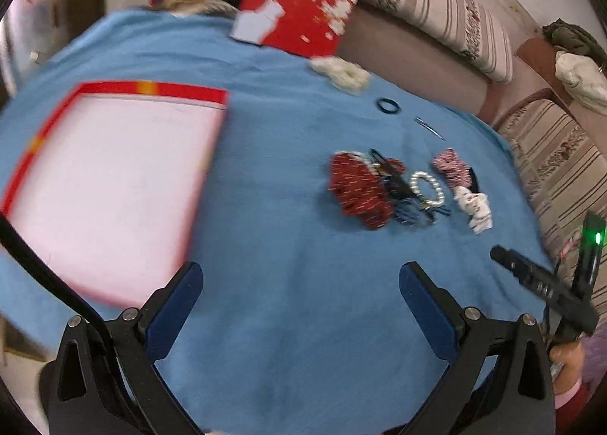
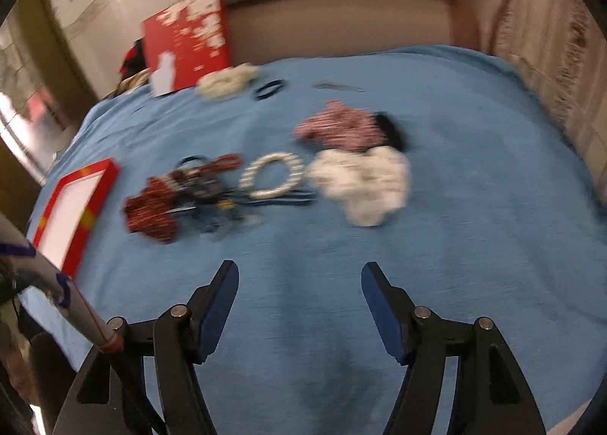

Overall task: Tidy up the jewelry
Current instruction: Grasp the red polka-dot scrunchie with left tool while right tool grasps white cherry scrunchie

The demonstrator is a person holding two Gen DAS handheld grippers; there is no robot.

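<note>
A pile of jewelry and hair ties lies on the blue cloth: a dark red scrunchie, a pearl bracelet, a pink-striped scrunchie, a white scrunchie and blue clips. An open red box with a white inside lies to the left. My left gripper is open and empty, short of the pile. My right gripper is open and empty, in front of the pearl bracelet, the white scrunchie and the dark red scrunchie. The box shows at the left.
The red box lid leans at the back by a cream scrunchie, a black hair tie and a thin pin. A striped sofa surrounds the table at the back and right.
</note>
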